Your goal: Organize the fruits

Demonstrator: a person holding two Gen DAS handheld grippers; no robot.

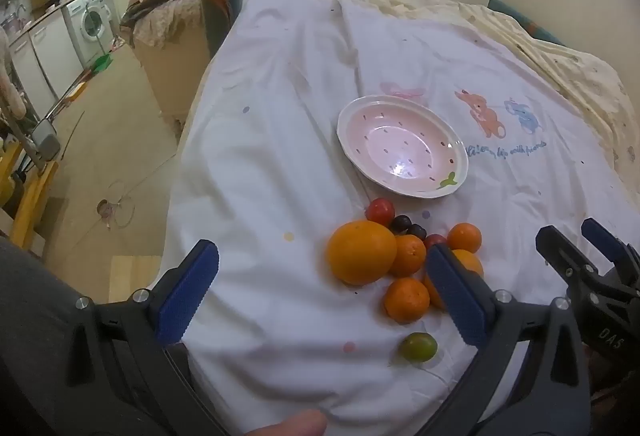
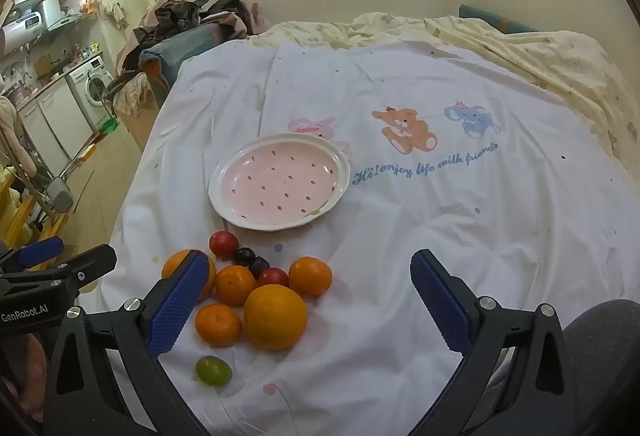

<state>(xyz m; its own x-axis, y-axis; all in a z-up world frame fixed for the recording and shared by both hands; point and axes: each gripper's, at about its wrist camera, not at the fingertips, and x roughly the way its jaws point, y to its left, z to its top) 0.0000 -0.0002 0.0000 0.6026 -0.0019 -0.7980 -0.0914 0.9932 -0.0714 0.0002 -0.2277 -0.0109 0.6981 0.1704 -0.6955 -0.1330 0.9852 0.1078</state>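
Note:
A pink plate [image 1: 402, 146] [image 2: 280, 182] with a white rim lies empty on the white sheet. In front of it is a heap of fruit: a big orange [image 1: 361, 251] [image 2: 275, 317], several small tangerines [image 1: 407, 300] [image 2: 218, 325], red tomatoes [image 1: 380, 211] [image 2: 224, 244], dark plums [image 1: 401, 223] [image 2: 245, 256] and a green tomato [image 1: 419, 347] [image 2: 213, 370] lying apart, nearest to me. My left gripper [image 1: 320, 296] is open and empty, above the heap's left side. My right gripper [image 2: 308, 300] is open and empty, to the heap's right; it also shows in the left wrist view [image 1: 576, 240].
The white sheet [image 2: 440, 236] with cartoon animals covers a bed; a cream quilt [image 2: 520, 48] lies at the back. The bed's left edge drops to the floor [image 1: 100, 156]. Clothes are heaped on a cabinet [image 1: 180, 16] at the back left, with a washing machine [image 1: 94, 22] beyond.

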